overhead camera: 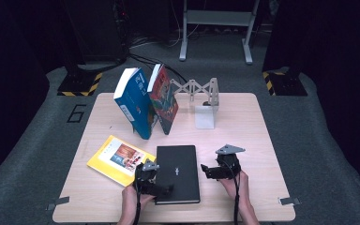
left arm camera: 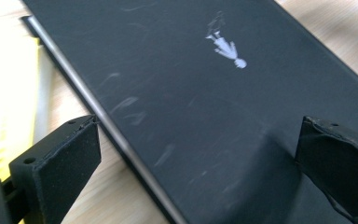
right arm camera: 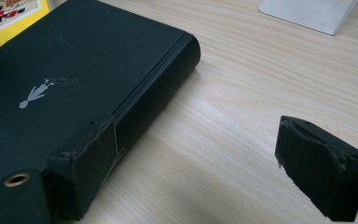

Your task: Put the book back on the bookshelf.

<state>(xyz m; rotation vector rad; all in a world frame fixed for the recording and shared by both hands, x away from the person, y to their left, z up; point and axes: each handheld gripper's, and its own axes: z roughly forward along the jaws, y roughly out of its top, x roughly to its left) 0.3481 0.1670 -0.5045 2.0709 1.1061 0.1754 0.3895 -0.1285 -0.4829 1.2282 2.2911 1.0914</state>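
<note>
Black book [overhead camera: 178, 171] laid flat on table [overhead camera: 243, 140], long axis running away from person, spine toward right gripper [overhead camera: 207, 171]. Both grippers' jaws parted, nothing grasped; left gripper [overhead camera: 165, 189] poised over near-left corner.

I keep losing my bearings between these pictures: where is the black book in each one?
High view: black book lies flat at bottom centre, between both grippers.
Left gripper view: fills the frame's middle and upper part.
Right gripper view: upper left.
Shared landmark: the small silver figure on its cover.
</note>
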